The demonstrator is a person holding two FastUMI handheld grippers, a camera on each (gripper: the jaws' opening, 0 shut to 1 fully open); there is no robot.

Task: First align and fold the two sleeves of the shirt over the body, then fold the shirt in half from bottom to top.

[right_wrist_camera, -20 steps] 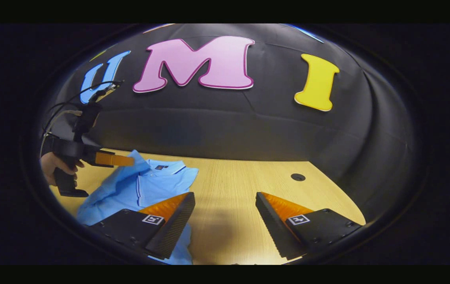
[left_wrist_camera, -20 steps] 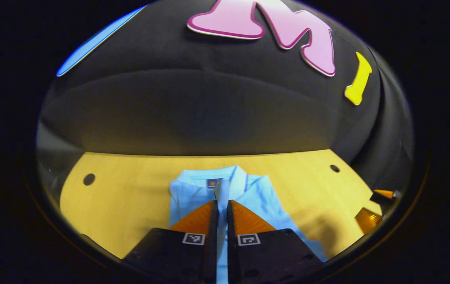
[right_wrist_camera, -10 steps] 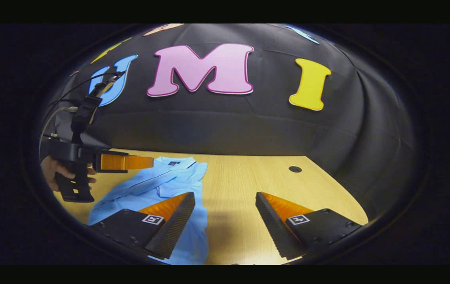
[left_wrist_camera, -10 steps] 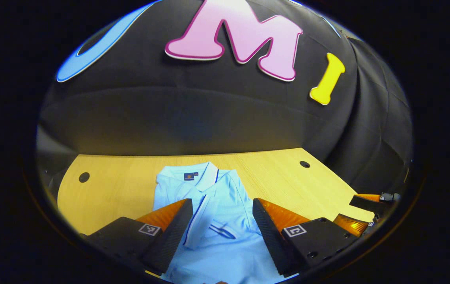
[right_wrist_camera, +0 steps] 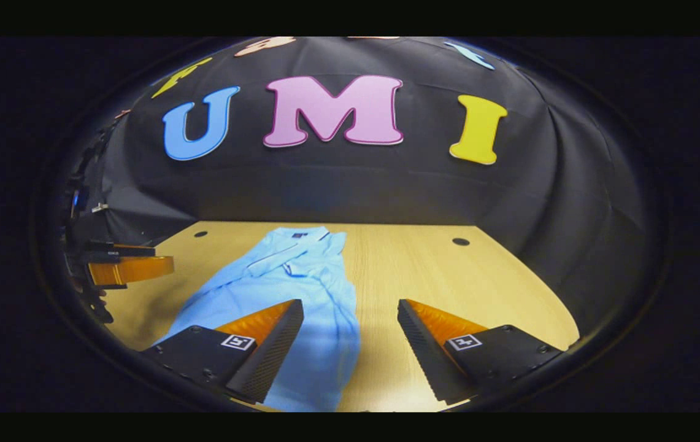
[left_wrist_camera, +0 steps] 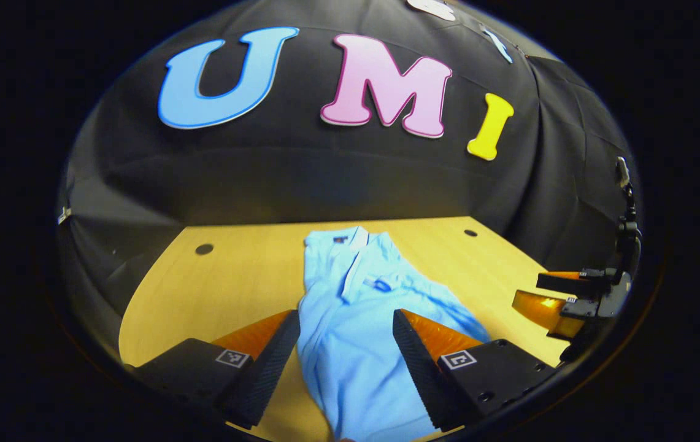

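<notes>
Light-blue shirt [left_wrist_camera: 350, 319], sleeves folded in, flat on table

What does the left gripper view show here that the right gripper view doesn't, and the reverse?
Left gripper view: the left hand-held gripper, open above the shirt, with the right hand-held gripper at its right edge.

Right gripper view: the right gripper's fingers, open, mostly over bare table, with the left gripper at its left edge.

Both: the light blue shirt lying lengthwise, collar toward the booth wall, and the wooden table.
</notes>
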